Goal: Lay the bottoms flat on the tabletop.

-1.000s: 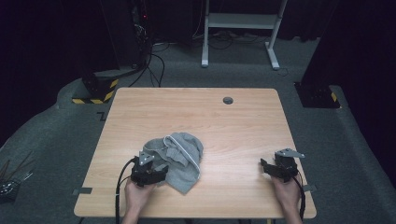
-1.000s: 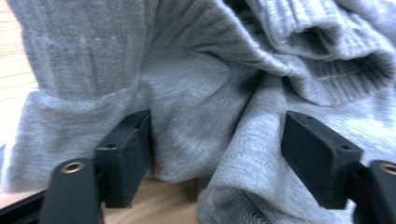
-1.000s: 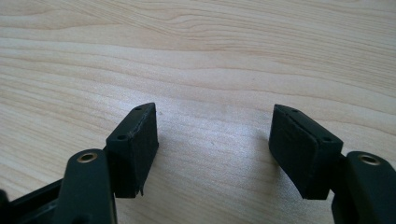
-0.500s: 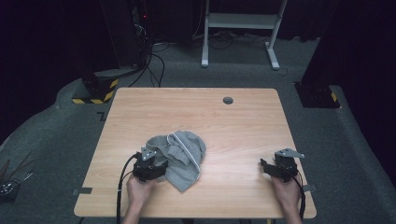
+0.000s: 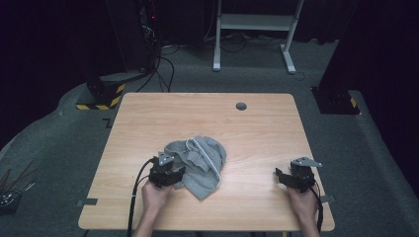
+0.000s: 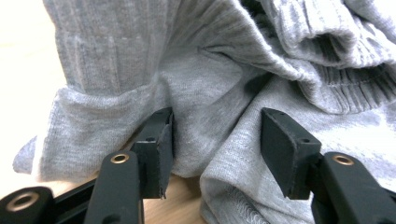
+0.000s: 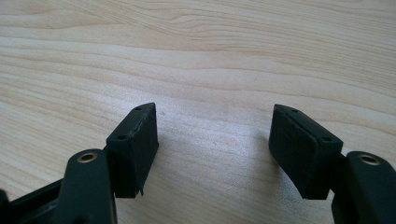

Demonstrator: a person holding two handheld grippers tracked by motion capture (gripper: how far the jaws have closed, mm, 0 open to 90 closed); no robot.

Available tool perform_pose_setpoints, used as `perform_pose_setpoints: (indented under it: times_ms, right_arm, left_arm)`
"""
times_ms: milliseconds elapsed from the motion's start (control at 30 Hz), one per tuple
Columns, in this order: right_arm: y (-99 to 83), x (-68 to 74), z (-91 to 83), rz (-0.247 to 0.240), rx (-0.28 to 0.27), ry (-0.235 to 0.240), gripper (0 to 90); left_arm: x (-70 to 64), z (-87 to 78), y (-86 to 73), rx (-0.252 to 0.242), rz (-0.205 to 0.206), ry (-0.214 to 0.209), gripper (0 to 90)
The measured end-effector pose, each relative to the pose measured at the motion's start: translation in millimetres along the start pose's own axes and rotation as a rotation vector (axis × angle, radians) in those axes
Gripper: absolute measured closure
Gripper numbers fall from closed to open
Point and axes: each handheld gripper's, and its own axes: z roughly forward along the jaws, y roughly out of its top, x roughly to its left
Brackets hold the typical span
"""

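Left gripper [image 6: 215, 135] spread wide, straddling a fold of crumpled grey knit garment [image 5: 197, 163]; apparently touching. Right gripper [image 7: 215, 140] released over bare light wooden table [image 5: 257, 128]

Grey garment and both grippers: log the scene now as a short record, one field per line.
item: grey garment, knit, crumpled in a heap
place: wooden table, near its front edge, left of centre
left gripper: open, jaws apart around a fold of the cloth at its near edge
right gripper: open, over bare wood, apart from the garment
right gripper position: front right part of the table
other item on table: small dark round fitting near the far edge
garment state: not lifted, resting on the table
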Motion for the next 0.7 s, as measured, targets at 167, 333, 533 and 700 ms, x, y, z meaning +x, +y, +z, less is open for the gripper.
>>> perform_pose_setpoints:
  times_ms: [167,333,533,700]
  right_arm:
    - [0.1,0.1,0.0,0.0,0.0,0.0,33.0]
    - [0.0,0.1,0.2,0.001,-0.001,0.001,33.0]
    - [0.1,0.1,0.2,0.0,-0.001,0.001,33.0]
    - [0.0,0.1,0.1,0.0,-0.001,0.001,33.0]
  left_arm:
    - [-8.9,9.5,8.5,0.0,0.028,-0.015,46.8]
    - [-15.8,15.0,13.1,0.004,0.04,-0.02,46.3]
    - [-29.3,26.5,22.5,0.003,0.07,-0.049,45.2]
    - [-38.0,28.1,24.7,0.003,0.067,-0.049,38.3]
